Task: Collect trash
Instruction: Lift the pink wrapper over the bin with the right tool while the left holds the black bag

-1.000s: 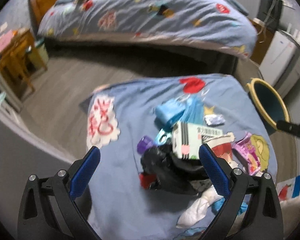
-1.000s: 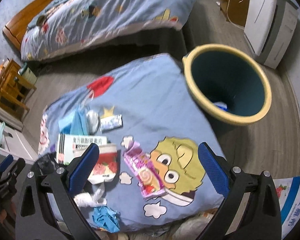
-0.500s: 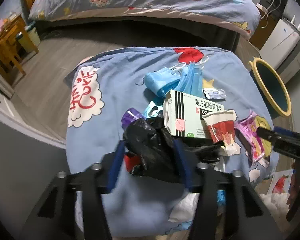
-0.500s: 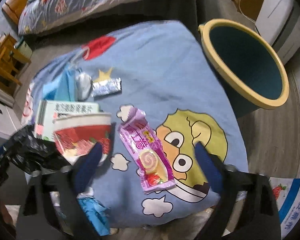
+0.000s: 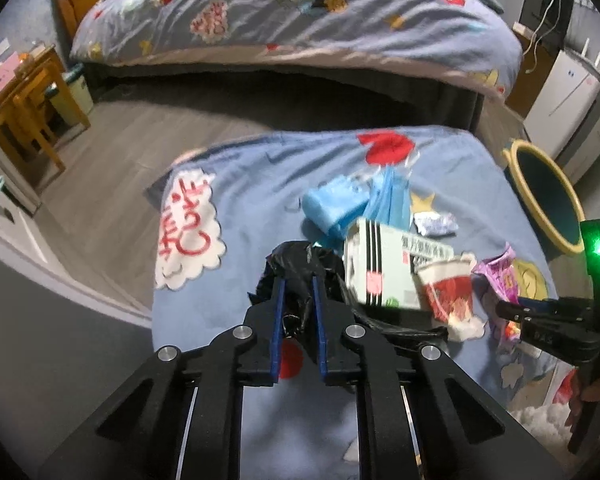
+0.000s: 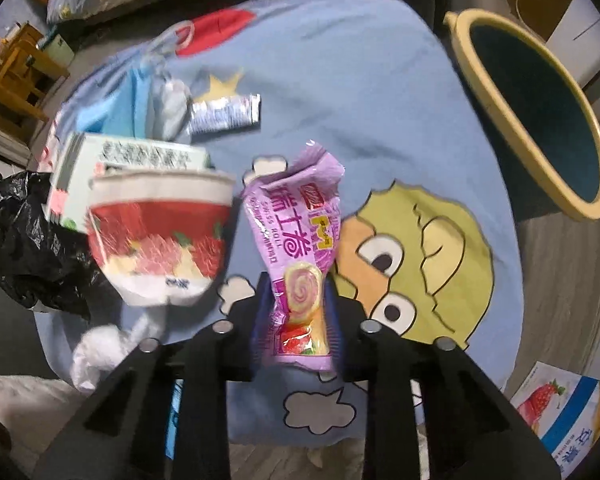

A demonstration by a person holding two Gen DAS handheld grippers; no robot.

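Bedroom floor of grey boards carried a low pad under a blue cartoon blanket [image 6: 340,92], and the trash lay on that blanket.

The left claw [image 5: 298,280] had just been closing and was now clamped narrow on a crumpled black plastic bag [image 5: 300,260], whose folds bunched up between the blue pads near the blanket's near edge. Just right of the bag, and touching it, lay a white medicine box [image 5: 384,268] with black stripes. A red and white paper cup [image 5: 446,288] lay on its side against the box. Beyond the box, toward the far edge, sat blue face masks [image 5: 356,200] and a small silver wrapper [image 5: 436,224].

The right claw [image 6: 296,280] had likewise just been closing, and its pads pressed both sides of a purple snack wrapper [image 6: 300,232], which stood up from the blanket between them, its top end crumpled. The wrapper was beside the yellow cartoon face printed near the blanket's right edge. Left of it lay the paper cup [image 6: 156,236], then the box [image 6: 128,156] and the black bag [image 6: 24,240]. A white tissue wad [image 6: 100,352] lay at the near edge below the cup.

Off the blanket's far right corner stood a bin [image 6: 496,92] with a yellow rim and dark green inside, on the floor. A large bed [image 5: 300,20] with matching bedding filled the far side of the room.
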